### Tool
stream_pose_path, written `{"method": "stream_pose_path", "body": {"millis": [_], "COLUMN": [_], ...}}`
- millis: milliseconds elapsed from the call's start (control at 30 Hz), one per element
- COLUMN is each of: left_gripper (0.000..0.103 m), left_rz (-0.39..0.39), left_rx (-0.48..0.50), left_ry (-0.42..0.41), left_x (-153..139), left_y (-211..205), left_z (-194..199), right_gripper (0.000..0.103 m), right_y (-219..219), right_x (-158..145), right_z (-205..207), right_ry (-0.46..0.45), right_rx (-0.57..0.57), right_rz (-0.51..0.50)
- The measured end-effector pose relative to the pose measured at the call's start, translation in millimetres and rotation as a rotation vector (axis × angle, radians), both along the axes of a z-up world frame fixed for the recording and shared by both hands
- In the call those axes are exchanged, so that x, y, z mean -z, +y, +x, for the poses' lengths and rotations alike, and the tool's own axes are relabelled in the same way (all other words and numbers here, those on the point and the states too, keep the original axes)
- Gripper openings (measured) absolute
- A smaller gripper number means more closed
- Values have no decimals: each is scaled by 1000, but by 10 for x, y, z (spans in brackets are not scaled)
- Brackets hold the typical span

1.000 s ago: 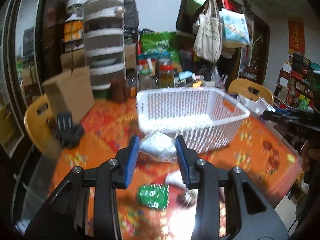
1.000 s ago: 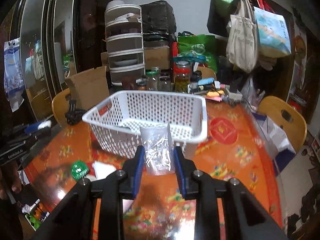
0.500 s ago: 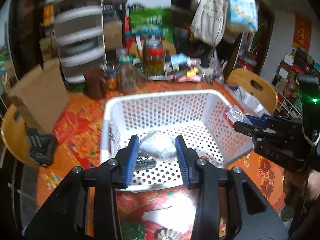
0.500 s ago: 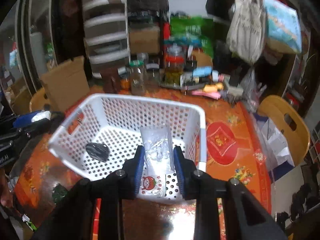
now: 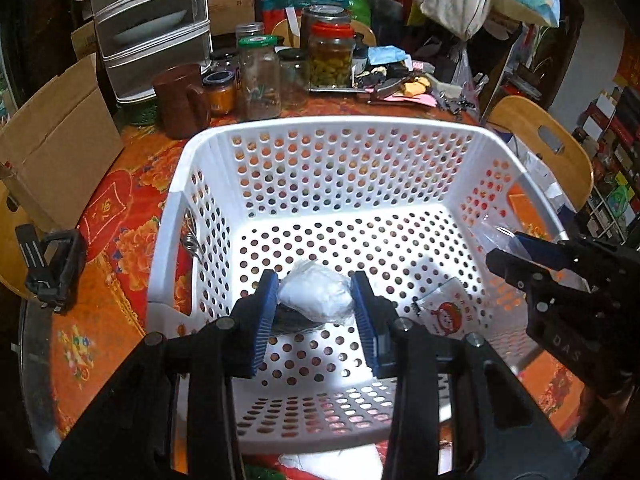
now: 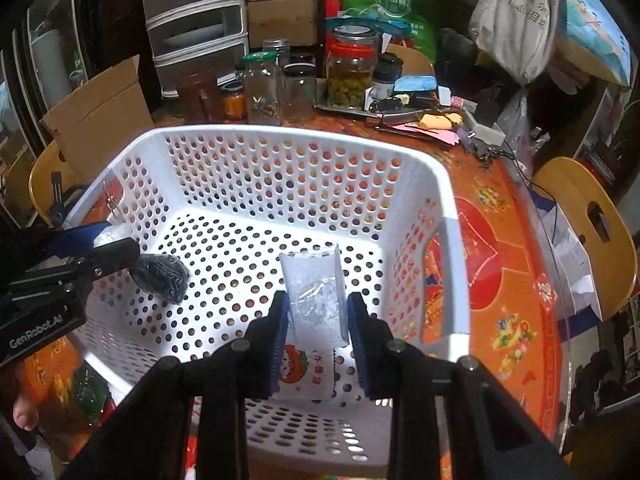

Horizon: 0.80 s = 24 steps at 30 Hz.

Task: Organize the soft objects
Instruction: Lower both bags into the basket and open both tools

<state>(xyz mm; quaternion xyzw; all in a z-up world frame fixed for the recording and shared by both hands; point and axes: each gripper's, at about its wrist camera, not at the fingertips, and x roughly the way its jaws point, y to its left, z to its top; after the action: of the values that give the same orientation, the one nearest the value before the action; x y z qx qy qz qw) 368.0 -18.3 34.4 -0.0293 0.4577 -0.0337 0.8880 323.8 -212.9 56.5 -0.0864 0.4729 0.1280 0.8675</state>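
A white perforated basket (image 5: pixel 360 128) (image 6: pixel 452 248) stands on the red patterned table. My left gripper (image 5: pixel 316 302) is shut on a white soft bag (image 5: pixel 316 294) and holds it inside the basket, above a dark soft object (image 5: pixel 292 322) (image 6: pixel 162 276) on the basket floor. My right gripper (image 6: pixel 316 322) is shut on a clear plastic packet (image 6: pixel 314 292) with a tomato print at its lower end (image 6: pixel 302 372) (image 5: pixel 444 314), also inside the basket. Each gripper shows at the edge of the other's view.
Glass jars (image 5: pixel 260 80) (image 6: pixel 352 68), a brown mug (image 5: pixel 180 100) and clutter stand behind the basket. A cardboard box (image 5: pixel 56 140) and a black clamp (image 5: pixel 52 268) lie left. Wooden chairs (image 6: pixel 588 224) flank the table. A green packet (image 6: pixel 86 396) lies by the basket.
Both grippers moved forward from in front of the basket to over and down into it, each carrying its bag. The view now looks down onto the basket floor.
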Motion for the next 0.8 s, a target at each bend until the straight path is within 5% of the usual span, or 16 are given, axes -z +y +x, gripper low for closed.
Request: {"method": "stream_pose_path", "body": {"millis": [367, 467, 533, 600, 733, 800], "left_gripper": [36, 47, 66, 77, 84, 96], "left_rz": [43, 47, 47, 53, 80, 98], "left_rx": [-3, -7, -7, -12, -22, -38], "left_ry": [-39, -59, -81, -110, -177, -232], "left_x": [62, 42, 16, -13, -123, -208], "left_y": [-51, -55, -55, -60, -58, -38], "left_z": [-49, -103, -146, -219, -398, -558], "right_gripper": [29, 31, 42, 75, 78, 88], "right_y": [33, 26, 11, -15, -70, -109], "right_x": [77, 74, 53, 8, -92, -163], "right_z": [12, -11, -44, -85, -173, -267], "right_ry": [-5, -16, -30, -56, -95, -128], "right_rx": [-1, -4, -3, 3, 3, 0], "right_rz": [-23, -12, 2, 12, 52, 66]}}
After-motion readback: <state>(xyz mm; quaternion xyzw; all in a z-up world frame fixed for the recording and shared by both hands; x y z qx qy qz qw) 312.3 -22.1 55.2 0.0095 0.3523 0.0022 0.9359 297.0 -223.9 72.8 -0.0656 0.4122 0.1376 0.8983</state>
